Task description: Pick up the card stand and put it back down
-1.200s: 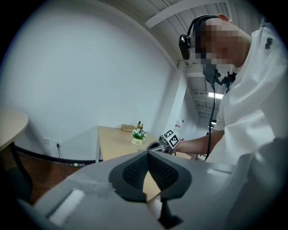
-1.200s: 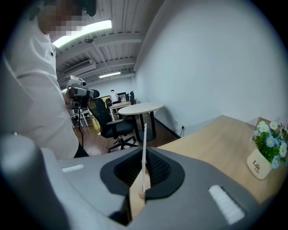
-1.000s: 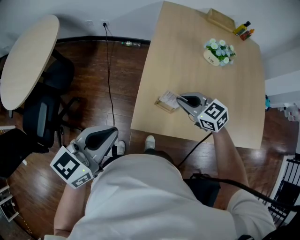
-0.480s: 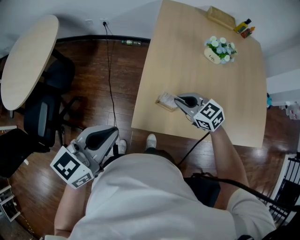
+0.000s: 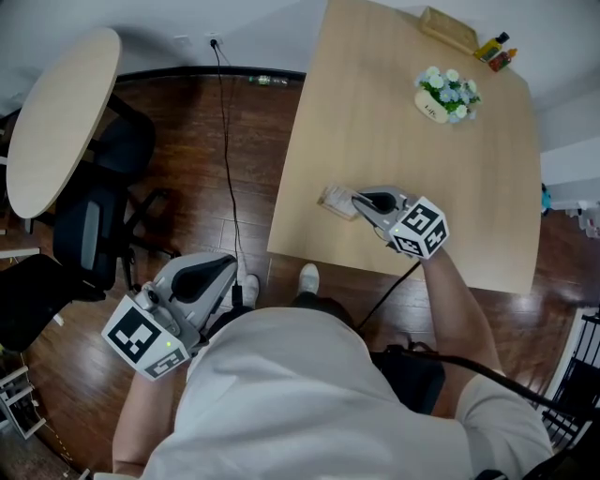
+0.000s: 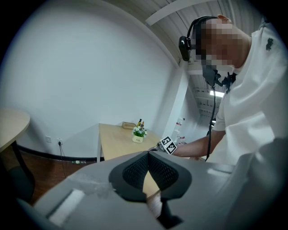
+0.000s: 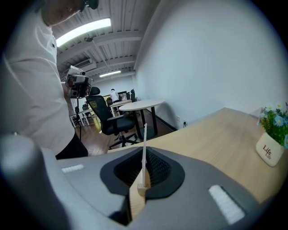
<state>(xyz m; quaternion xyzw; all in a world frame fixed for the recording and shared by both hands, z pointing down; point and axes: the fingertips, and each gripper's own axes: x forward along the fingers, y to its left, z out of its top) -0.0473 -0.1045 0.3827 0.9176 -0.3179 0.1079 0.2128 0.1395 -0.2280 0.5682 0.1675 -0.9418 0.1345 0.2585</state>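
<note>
A small wooden card stand (image 5: pixel 335 200) with a white card sits at the near left part of the light wooden table (image 5: pixel 394 122). My right gripper (image 5: pixel 354 201) is shut on it. In the right gripper view the card (image 7: pixel 144 143) stands upright between the dark pads, its wooden base (image 7: pixel 143 185) clamped low down. Whether the base touches the table I cannot tell. My left gripper (image 5: pixel 217 274) hangs over the floor at the lower left, away from the table. Its pads (image 6: pixel 135 170) meet with nothing between them.
A white pot of flowers (image 5: pixel 445 94), a wooden box (image 5: pixel 453 28) and small bottles (image 5: pixel 500 52) stand at the table's far end. A round table (image 5: pixel 56 122) and a black office chair (image 5: pixel 89 234) are to the left. A cable (image 5: pixel 228 159) runs over the wooden floor.
The right gripper and its marker cube have shifted slightly left and turned a little, still shut on the stand. The left gripper has stayed put.
</note>
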